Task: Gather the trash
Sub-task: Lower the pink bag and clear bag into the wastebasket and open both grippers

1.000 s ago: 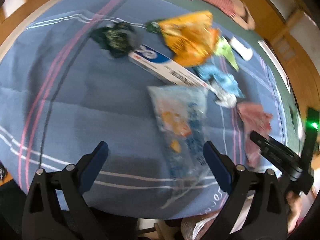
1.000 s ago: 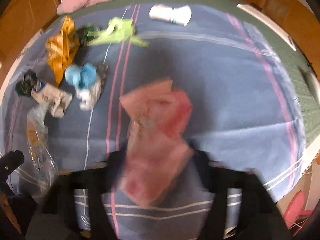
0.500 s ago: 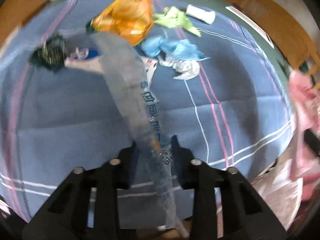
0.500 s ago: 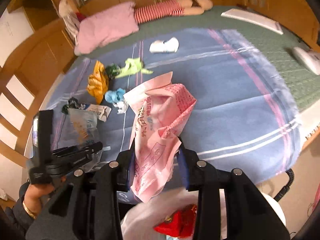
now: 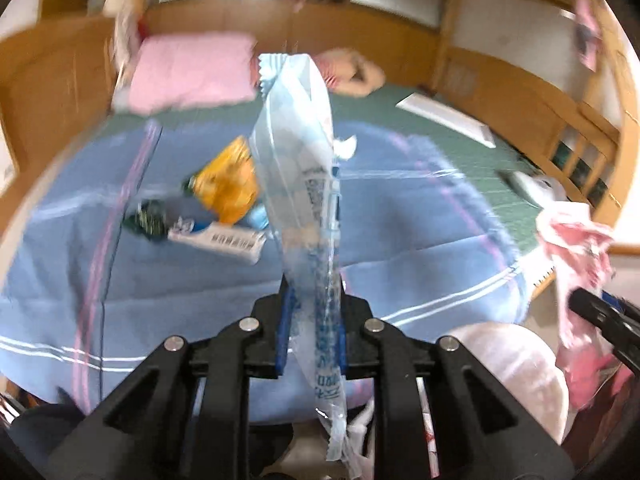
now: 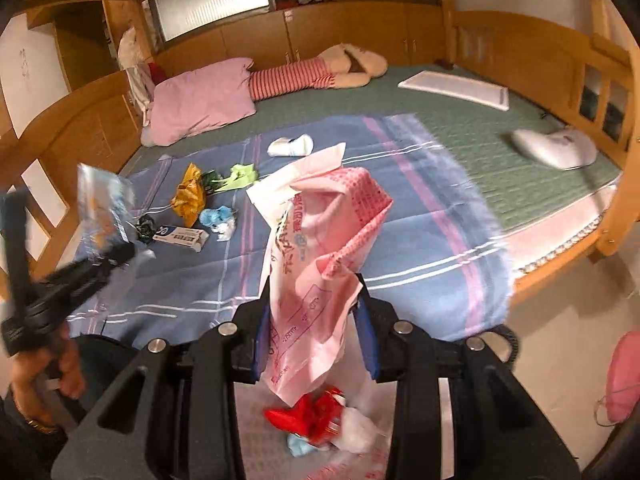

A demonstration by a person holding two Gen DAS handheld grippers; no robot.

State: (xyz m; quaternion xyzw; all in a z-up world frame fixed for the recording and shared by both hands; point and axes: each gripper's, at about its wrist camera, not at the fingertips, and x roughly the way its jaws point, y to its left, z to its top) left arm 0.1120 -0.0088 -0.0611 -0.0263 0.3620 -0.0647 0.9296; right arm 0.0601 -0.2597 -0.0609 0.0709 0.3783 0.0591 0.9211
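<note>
You hold both catches over the white bag point(image 6: 360, 432) below you: your left gripper point(image 5: 311, 336) pinches the clear blue wrapper point(image 5: 300, 168), your right gripper point(image 6: 316, 336) pinches the pink wrapper point(image 6: 320, 240). Next, lower them and let go. Farther, the orange wrapper point(image 6: 188, 196) and box point(image 6: 182, 236) wait on the blue sheet point(image 6: 420, 240).

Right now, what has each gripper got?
Left gripper: shut on the clear blue wrapper, lifted off the bed.
Right gripper: shut on the pink wrapper, lifted too.
</note>
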